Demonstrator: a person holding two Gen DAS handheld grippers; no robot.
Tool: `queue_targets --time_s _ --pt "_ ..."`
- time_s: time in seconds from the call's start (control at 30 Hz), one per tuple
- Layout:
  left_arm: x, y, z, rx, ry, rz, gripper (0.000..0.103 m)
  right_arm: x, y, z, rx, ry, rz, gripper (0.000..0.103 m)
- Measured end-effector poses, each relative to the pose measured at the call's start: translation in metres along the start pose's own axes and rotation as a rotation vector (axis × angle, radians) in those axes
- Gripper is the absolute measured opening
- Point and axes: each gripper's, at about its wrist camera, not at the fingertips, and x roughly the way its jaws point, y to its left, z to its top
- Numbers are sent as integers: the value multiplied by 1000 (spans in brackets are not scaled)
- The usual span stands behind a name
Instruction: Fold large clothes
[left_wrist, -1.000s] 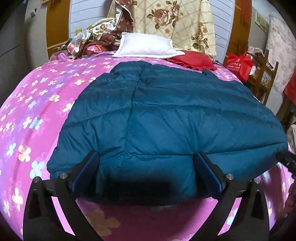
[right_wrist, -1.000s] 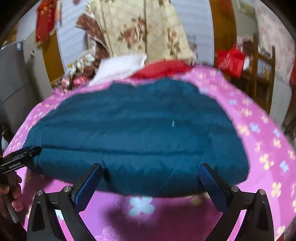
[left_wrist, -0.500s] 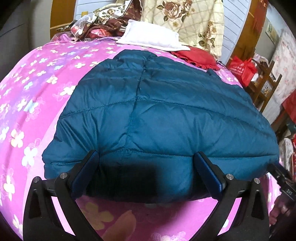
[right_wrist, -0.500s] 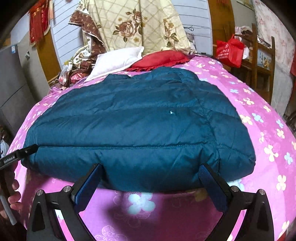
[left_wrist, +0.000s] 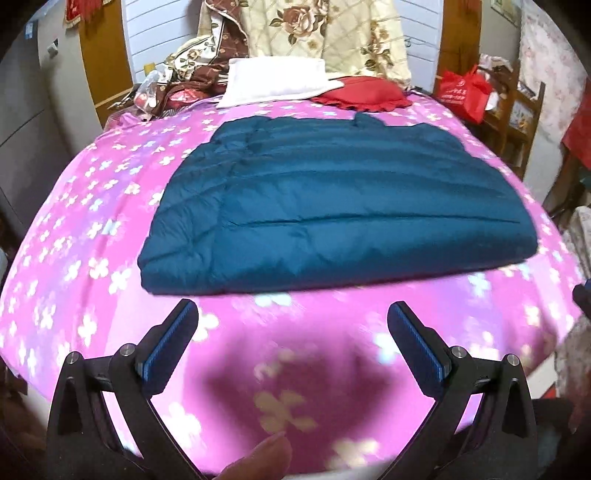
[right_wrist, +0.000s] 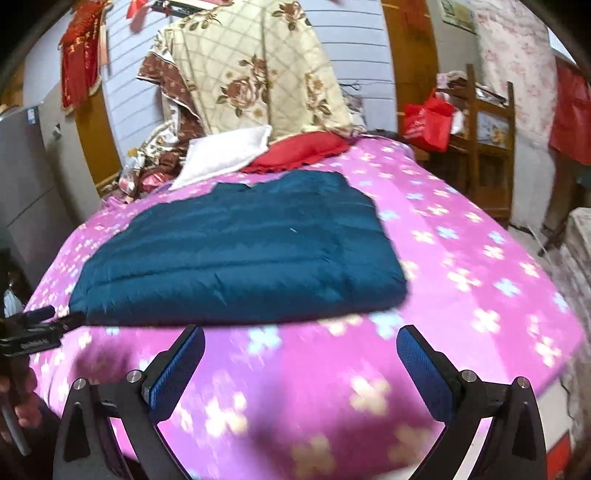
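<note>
A dark teal quilted down jacket (left_wrist: 332, 206) lies folded flat on the pink flowered bedspread (left_wrist: 92, 236). It shows again in the right wrist view as a flat teal slab (right_wrist: 240, 258). My left gripper (left_wrist: 293, 314) hangs open over bare bedspread, short of the jacket's near edge, with nothing between its blue pads. My right gripper (right_wrist: 301, 338) is open too, just off the near hem and holding nothing. The left gripper's body (right_wrist: 33, 332) pokes in at the left edge of the right wrist view, with a hand under it.
A white pillow (left_wrist: 273, 83), a red cushion (left_wrist: 364, 96) and a pile of floral quilts (left_wrist: 325, 37) lie at the head of the bed. A wooden shelf (right_wrist: 484, 122) with a red bag (right_wrist: 428, 122) stands to the right. A fingertip (left_wrist: 262, 458) shows at the bottom.
Both grippers have pulled back from the jacket's near hem, which lay between their fingers before. Bare bedspread now lies between them and the jacket. The jacket has not moved.
</note>
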Motion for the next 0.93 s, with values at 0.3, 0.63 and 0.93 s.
queue_targets --time_s 0.3,0.63,0.93 --pt "-48 -21 -10 18 -47 -7 103 -29 -12 -28 -20 -45 66 103" --pt "-50 -17 -16 -2 -49 14 103 -22 -6 -26 -6 -37 61 103" --pt "-45 -14 -22 -6 -64 10 103 -20 2 -28 -41 -34 59 103"
